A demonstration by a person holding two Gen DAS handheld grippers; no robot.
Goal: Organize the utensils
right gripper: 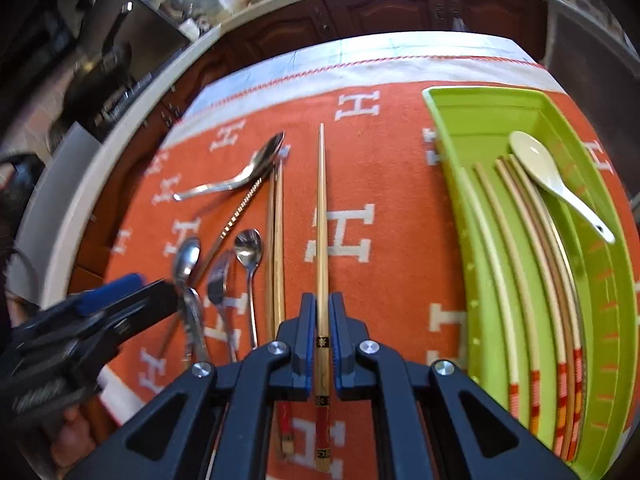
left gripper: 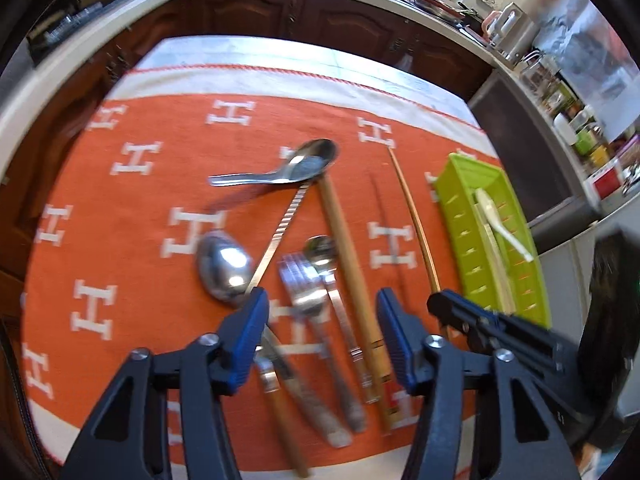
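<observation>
The right gripper (right gripper: 322,308) has its blue pads pressed on one thin wooden chopstick with a red and black end (right gripper: 321,216). The chopstick points away from the camera, over the orange cloth with white H letters (right gripper: 380,184). From the left wrist camera the same chopstick (left gripper: 414,220) looks like a thin curved stick, and the right gripper (left gripper: 446,304) shows at its near end.

The left gripper (left gripper: 322,312) has its jaws partly apart, with nothing held between them. It hangs over a pile of shiny metal things on the cloth: a fork (left gripper: 300,284), a small spoon (left gripper: 320,250) and a big spoon lying face down (left gripper: 224,268). A long twisted metal stick (left gripper: 280,232) lies slanted by the big spoon. A metal soup spoon (left gripper: 296,166) lies farther away. A thick pair of wooden chopsticks (left gripper: 348,248) lies just beside the small spoon.

The long green plastic tray (right gripper: 480,104) sits on the right side of the cloth. In it lie several pale chopsticks with red and orange ends (right gripper: 532,248) and a white soup spoon (right gripper: 548,176) resting on top of them.

A dark wooden cupboard (left gripper: 248,12) stands behind the table.
</observation>
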